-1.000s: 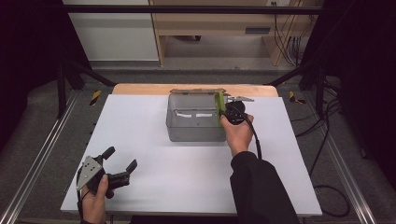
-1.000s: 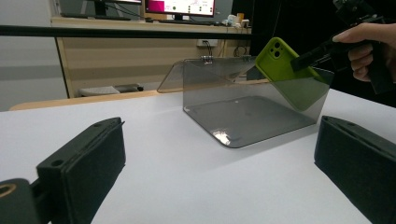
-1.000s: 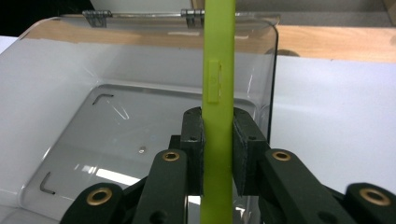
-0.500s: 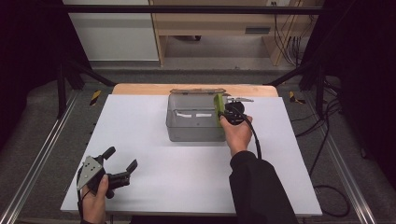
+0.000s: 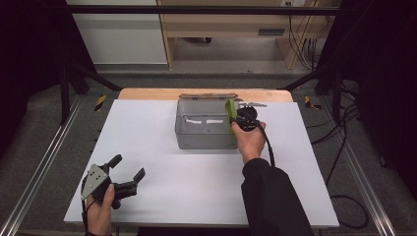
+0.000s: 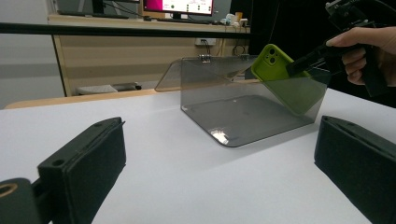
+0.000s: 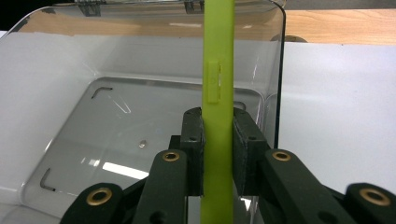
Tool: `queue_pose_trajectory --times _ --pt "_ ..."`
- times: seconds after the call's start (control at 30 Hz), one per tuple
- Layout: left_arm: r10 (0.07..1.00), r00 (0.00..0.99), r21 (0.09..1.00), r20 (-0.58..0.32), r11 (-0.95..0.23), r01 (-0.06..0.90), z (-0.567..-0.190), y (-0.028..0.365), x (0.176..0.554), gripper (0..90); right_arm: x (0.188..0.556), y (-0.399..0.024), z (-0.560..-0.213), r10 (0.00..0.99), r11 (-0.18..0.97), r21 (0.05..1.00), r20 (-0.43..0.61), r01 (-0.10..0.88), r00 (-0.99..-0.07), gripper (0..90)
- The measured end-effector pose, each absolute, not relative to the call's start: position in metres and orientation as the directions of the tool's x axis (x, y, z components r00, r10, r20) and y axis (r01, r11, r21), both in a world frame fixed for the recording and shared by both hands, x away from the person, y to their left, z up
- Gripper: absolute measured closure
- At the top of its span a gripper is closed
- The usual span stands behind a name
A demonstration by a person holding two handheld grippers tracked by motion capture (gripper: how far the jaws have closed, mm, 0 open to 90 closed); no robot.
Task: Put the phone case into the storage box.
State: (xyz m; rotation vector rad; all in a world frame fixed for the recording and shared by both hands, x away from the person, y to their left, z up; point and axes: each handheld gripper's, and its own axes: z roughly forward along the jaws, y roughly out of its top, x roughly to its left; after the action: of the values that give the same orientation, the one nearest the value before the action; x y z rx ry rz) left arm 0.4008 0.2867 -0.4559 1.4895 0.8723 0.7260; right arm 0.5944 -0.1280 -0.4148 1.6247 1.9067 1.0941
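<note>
A clear grey plastic box (image 5: 204, 130) with its hinged lid open stands at the table's back middle. My right gripper (image 5: 234, 114) is shut on a lime-green phone case (image 5: 230, 112), held on edge over the box's right side. In the right gripper view both pads clamp the green case (image 7: 217, 93) above the box's floor (image 7: 140, 140). The left gripper view shows the case (image 6: 280, 74) partly inside the box (image 6: 243, 112). My left gripper (image 5: 129, 168) rests near the front left corner, open and empty, its pads (image 6: 88, 163) wide apart.
The white table top (image 5: 196, 191) has a wooden strip (image 5: 147, 93) along its back edge. A cable (image 5: 269, 147) trails from the right gripper over the sleeve. Metal rails (image 5: 39, 172) run along both sides of the table.
</note>
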Motion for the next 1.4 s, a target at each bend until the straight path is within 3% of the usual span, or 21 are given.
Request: queue_pose_trajectory --times 1.4 --pt "0.845 0.532 0.994 -0.048 -0.014 0.112 -0.4560 0.2852 0.4009 2.1 0.5948 -0.1263 -0.4142 0.956 0.041 0.776 0.152 0.629 -0.250 74.7"
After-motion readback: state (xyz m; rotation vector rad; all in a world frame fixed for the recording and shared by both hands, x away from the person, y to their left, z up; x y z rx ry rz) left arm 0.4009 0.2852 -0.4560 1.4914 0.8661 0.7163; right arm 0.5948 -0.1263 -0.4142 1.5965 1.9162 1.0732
